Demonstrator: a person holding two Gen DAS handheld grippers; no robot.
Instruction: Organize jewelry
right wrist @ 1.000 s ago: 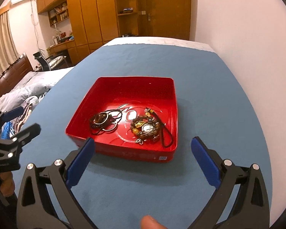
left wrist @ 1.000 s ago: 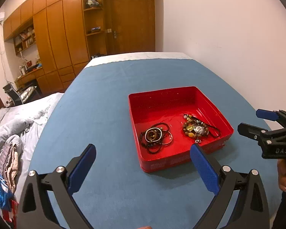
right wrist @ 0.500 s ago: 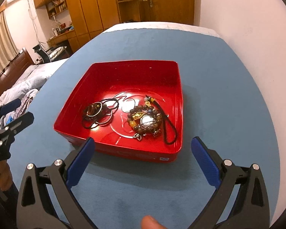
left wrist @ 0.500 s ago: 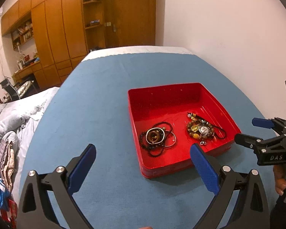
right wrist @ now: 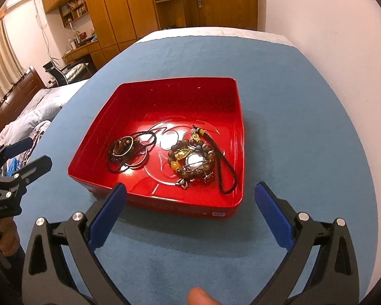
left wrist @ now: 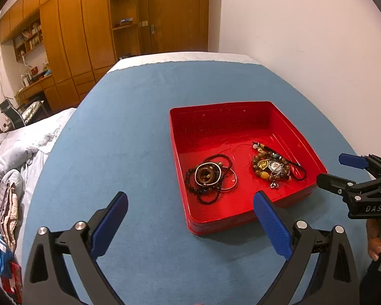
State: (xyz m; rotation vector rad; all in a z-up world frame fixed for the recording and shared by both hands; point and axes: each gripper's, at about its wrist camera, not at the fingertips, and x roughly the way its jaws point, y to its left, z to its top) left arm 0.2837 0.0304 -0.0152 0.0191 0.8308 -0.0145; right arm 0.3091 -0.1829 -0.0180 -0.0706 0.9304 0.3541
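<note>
A red tray [left wrist: 297,137] [right wrist: 238,132] sits on the blue tabletop. In it lie a dark bead necklace with metal bangles [left wrist: 207,178] [right wrist: 125,152] on the left and a brown-and-amber bead bracelet with a black cord [left wrist: 273,167] [right wrist: 193,161] on the right. My left gripper [left wrist: 190,200] [right wrist: 25,155] is open and empty, just short of the tray's near left corner. My right gripper [right wrist: 190,193] [left wrist: 337,167] is open and empty at the tray's near edge, in front of the bead bracelet.
The blue cloth [left wrist: 119,132] covers the table, which ends at a white wall [left wrist: 304,38] on the right. A bed with crumpled bedding and clothes [left wrist: 10,178] lies off the left edge. Wooden wardrobes and a door [left wrist: 175,12] stand at the back.
Both grippers have moved closer to the tray and lower; the tray and jewelry look larger in the right wrist view. Nothing in the tray has moved. Both stay open.
</note>
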